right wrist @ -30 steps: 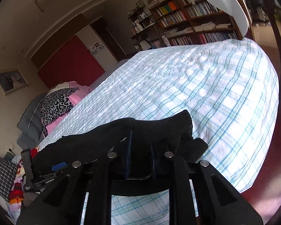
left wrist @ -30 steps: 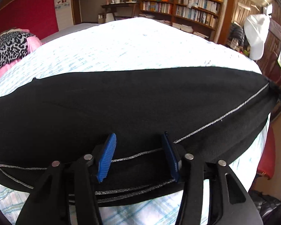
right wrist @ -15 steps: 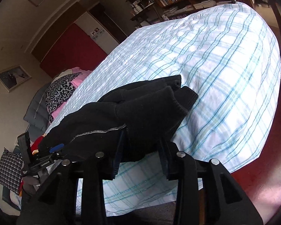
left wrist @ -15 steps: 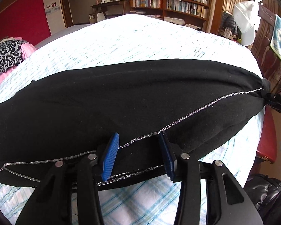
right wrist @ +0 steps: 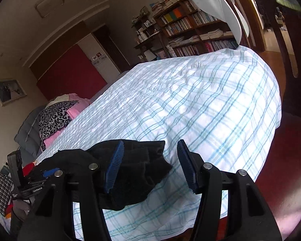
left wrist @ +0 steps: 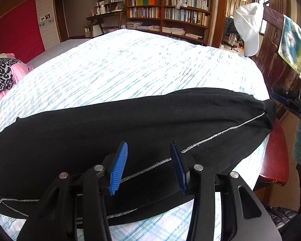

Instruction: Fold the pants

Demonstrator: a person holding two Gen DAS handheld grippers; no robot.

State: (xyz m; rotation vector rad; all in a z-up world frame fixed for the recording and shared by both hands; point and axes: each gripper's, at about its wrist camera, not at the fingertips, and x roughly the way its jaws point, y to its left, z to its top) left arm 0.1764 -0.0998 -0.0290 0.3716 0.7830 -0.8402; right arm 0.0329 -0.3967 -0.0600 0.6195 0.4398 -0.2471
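Black pants (left wrist: 110, 132) with a silver side stripe lie folded lengthwise across the near part of the bed (left wrist: 142, 64). My left gripper (left wrist: 148, 165) is open just above their near edge, its blue pads either side of the stripe, holding nothing. In the right wrist view the cuff end of the pants (right wrist: 138, 170) lies bunched on the bed near its edge. My right gripper (right wrist: 150, 164) is open over that end, holding nothing. The right gripper also shows at the far right of the left wrist view (left wrist: 291, 100).
The bed has a white sheet with blue checks (right wrist: 200, 104). A leopard-print and pink pile (right wrist: 56, 116) lies at its head. A white cap (left wrist: 248, 28) and a towel (left wrist: 295, 46) hang on a wooden frame at the right. Bookshelves (left wrist: 170, 14) stand behind.
My right gripper opened and let go of the cuff end, which now lies on the bed. My left gripper lifted and drew back a little, still open.
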